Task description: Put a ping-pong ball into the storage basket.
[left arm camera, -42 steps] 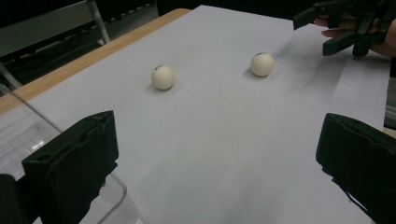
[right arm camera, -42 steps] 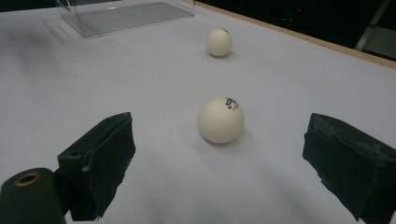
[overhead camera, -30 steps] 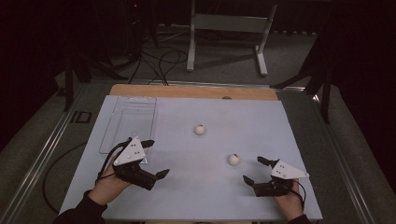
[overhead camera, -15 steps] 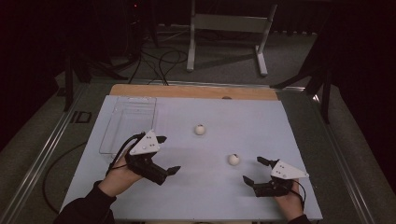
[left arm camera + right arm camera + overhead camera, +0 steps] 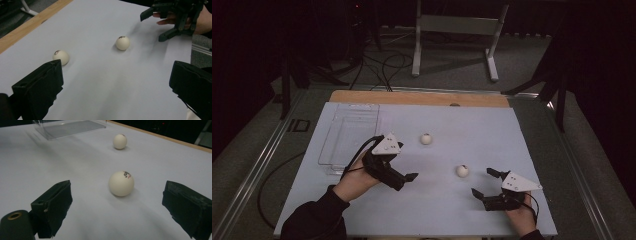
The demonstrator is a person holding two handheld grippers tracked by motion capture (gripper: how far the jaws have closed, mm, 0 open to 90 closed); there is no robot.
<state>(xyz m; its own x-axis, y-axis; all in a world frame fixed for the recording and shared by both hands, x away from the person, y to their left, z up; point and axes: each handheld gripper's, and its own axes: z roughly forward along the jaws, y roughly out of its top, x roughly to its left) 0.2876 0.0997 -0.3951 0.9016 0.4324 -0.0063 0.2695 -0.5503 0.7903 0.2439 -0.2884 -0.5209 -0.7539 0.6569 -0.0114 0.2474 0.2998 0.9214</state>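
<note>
Dark room, cables on the floor, and a pale sheet (image 5: 362, 210) over the wooden table (image 5: 422, 98) was your work surface. Your right gripper (image 5: 486, 183) had its jaws spread wide with nothing between the pads, and in the right gripper view the near ball (image 5: 121, 183) sat on the sheet just ahead of the gap, roughly centred, not touching either pad. Your left gripper (image 5: 404, 176) was likewise spread and empty, hovering mid-table; in its own view the far ball (image 5: 60, 57) lay just beyond the left jaw's tip. A clear tray (image 5: 348, 135) stood at the left back of the sheet, well apart from both balls. These looked like table-tennis balls: I judged them very light, hard-shelled, smooth and quick to roll, thin enough to dent under a hard squeeze. You would have wanted to take the near ball across its widest middle, pads level on opposite sides, closing gently; pinch above or below centre and it would likely have squirted out. Nudging it with one pad first would probably have sent it rolling.
</note>
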